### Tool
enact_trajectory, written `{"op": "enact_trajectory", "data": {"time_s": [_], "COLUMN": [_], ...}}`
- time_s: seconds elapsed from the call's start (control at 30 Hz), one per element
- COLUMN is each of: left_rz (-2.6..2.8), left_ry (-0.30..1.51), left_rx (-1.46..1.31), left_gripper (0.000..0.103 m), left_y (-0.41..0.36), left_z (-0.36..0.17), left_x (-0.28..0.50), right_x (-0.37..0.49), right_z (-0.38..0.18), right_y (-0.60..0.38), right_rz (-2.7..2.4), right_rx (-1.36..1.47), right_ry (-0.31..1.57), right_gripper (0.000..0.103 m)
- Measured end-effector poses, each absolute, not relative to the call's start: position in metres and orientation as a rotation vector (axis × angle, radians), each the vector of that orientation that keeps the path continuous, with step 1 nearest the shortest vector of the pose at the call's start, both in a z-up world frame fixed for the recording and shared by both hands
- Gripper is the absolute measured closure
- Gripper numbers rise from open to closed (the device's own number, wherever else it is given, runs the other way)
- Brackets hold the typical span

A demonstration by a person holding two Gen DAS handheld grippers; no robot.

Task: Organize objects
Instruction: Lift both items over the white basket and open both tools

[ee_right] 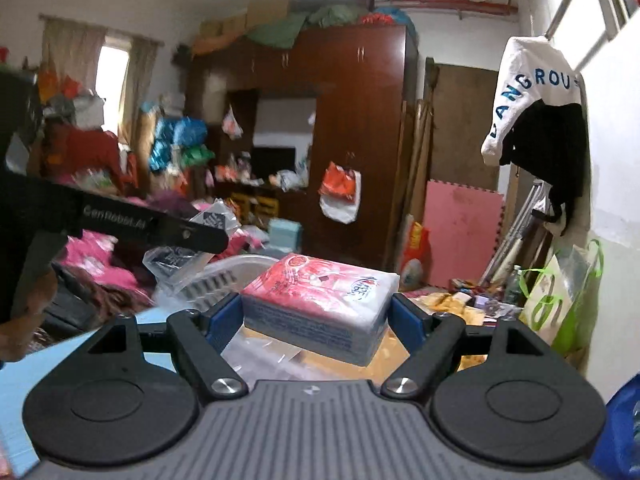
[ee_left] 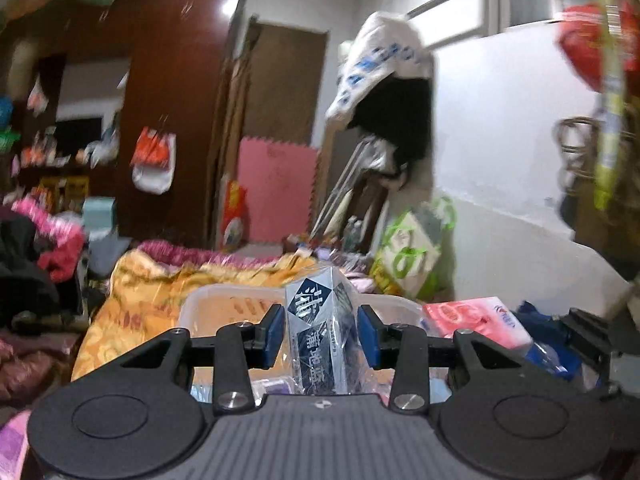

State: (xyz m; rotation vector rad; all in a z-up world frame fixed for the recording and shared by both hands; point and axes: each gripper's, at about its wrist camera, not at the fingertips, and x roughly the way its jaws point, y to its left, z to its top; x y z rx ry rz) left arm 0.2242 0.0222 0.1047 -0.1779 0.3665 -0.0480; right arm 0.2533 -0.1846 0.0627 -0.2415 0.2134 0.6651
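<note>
My left gripper is shut on a clear plastic-wrapped pack with dark blue and white print, held upright above a translucent plastic bin. My right gripper is shut on a pink and white tissue pack, held level above the bin. The tissue pack also shows in the left wrist view at the right. The left gripper's arm with its wrapped pack crosses the left of the right wrist view.
A yellow patterned blanket lies under the bin. A dark wood wardrobe stands at the back. A pink foam mat leans by the door. A green-handled bag sits by the white wall. Clothes are piled at the left.
</note>
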Motion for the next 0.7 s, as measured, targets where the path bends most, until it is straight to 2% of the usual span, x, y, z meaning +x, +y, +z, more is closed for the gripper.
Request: {"op": "enact_trajectory", "data": {"time_s": [0.17,0.33,0.37,0.43,0.5,0.53,0.7], "left_rz": [-0.01,-0.009,-0.007,0.009,0.039,0.032,-0.024], "left_ry": [0.454,0.451,0.451,0.458,0.436,0.416,0.309], "left_rx": [-0.232,-0.243,-0.244,-0.226,-0.22,-0.228,-0.22], "left_gripper": [0.059,0.059,0.057,0.032,0.03,0.03,0.028], "left_y": [0.032,0.035,0.036,0.037,0.04,0.043,0.05], "left_z": [0.086,0.076,0.076,0.077,0.079,0.081,0.078], "left_x": [0.271,0.272,0.272,0.272,0.263,0.255,0.184], "right_x": [0.285,0.282,0.281,0.28,0.273,0.266,0.228], "right_z": [0.044,0.038,0.039,0.043,0.046,0.048,0.044], "right_y": [-0.158,-0.154,-0.154,-0.151,-0.157,-0.164,-0.218], "right_rz": [0.672,0.689,0.692,0.679,0.658,0.662,0.735], "right_rx": [-0.313,-0.333,-0.343,-0.374,-0.365,-0.35,-0.226], "right_ry": [0.302,0.306,0.303,0.299,0.277,0.265,0.259], "right_gripper": [0.022,0.021,0.021,0.019,0.008,0.006,0.008]}}
